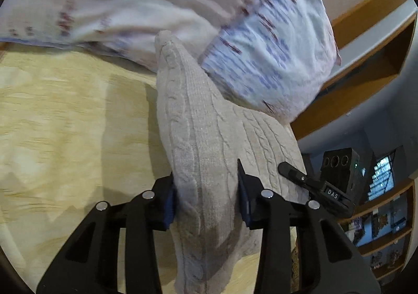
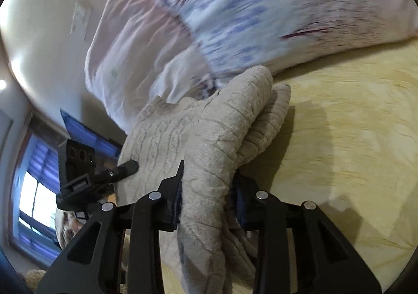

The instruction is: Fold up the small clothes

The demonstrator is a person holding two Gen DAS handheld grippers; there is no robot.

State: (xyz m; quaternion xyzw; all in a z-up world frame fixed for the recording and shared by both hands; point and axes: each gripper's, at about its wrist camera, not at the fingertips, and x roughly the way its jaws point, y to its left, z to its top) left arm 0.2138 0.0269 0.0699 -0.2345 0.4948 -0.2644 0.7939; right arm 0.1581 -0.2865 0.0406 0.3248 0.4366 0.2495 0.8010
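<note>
Two big things fill both views: the pale wood surface (image 1: 65, 116) and a blurry printed cloth (image 1: 274, 40) behind. Only the left view catches wooden shelves (image 1: 386, 231); only the right shows a window (image 2: 36, 197). Beige cable-knit garment (image 1: 198, 142) hangs bunched above the surface, left hand-held gripper (image 1: 206, 202) and right hand-held gripper (image 2: 207, 205) both clenched on it.

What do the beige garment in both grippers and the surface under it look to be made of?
Beige garment: soft knit, probably chenille or wool-like yarn, matte and fuzzy, with raised cable ribs. Both the left gripper and right gripper pinch it. Surface: pale yellow, matte woven fabric, likely a bedsheet; blur leaves the weave unclear.
</note>
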